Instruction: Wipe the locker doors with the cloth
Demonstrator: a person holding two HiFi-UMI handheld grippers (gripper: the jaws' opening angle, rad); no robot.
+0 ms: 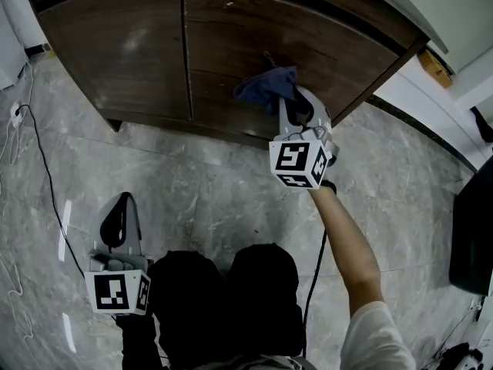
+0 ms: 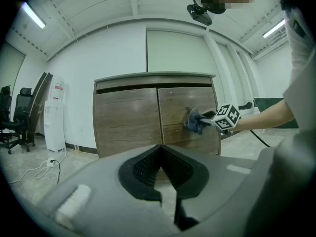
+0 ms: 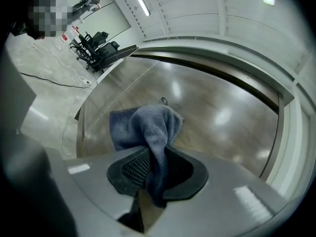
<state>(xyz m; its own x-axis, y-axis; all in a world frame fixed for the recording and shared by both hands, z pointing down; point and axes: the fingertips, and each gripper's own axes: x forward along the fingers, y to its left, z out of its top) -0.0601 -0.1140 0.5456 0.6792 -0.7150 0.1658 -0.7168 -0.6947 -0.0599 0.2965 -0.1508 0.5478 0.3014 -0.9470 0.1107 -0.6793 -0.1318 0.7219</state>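
Observation:
A dark wooden locker with two doors stands ahead, the left door [image 1: 127, 48] beside the right door [image 1: 308, 45]. My right gripper [image 1: 291, 102] is shut on a blue cloth [image 1: 268, 85], whose bunched end rests against the right door. In the right gripper view the cloth [image 3: 148, 127] hangs pinched between the jaws of the right gripper [image 3: 155, 164], just below a small door pull [image 3: 162, 100]. My left gripper [image 1: 117, 220] hangs low over the floor, well back from the locker. Its jaws [image 2: 160, 154] are shut with nothing between them. From there the cloth [image 2: 194, 120] shows on the right door [image 2: 185, 115].
A black cable [image 1: 45, 172] runs over the grey marble floor [image 1: 208, 191] at the left. A dark object [image 1: 471, 237] stands at the right edge and a cardboard box [image 1: 435, 68] lies beyond the locker's right corner. A water dispenser [image 2: 54, 115] and office chairs [image 2: 12, 117] stand left of the locker.

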